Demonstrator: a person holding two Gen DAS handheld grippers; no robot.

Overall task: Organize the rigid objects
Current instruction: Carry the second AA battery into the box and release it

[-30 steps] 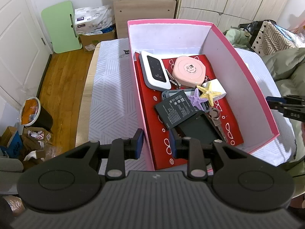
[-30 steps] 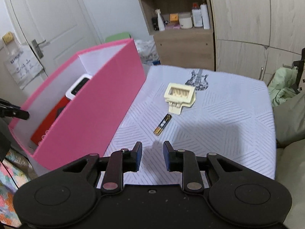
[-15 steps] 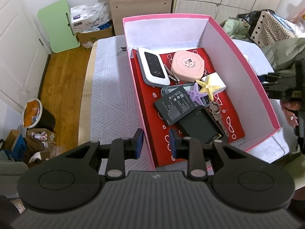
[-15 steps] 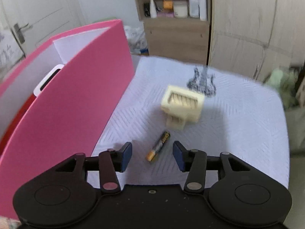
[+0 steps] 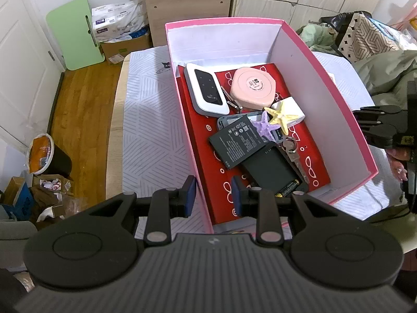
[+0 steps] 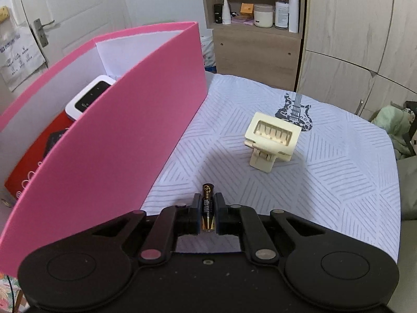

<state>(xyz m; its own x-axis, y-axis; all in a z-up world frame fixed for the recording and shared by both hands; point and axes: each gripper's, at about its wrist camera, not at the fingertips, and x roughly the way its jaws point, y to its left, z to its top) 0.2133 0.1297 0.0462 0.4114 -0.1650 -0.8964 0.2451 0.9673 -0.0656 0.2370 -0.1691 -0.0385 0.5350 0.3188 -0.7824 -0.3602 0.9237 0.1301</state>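
One tall pink cardboard box (image 5: 323, 99) sits left of your right gripper | your left gripper (image 5: 212, 195) straddles its near wall, jaws slightly apart, not pressing | your right gripper (image 6: 208, 210) has just clamped the black-and-gold battery (image 6: 207, 203) on the striped cloth (image 6: 325, 182)

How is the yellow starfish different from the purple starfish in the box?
The yellow starfish looks bigger than the purple starfish. The yellow starfish leans on a white block, while the purple starfish lies on a black battery pack. The yellow starfish partly overlaps the purple one. Both are bumpy, five-armed, and inside the pink box.
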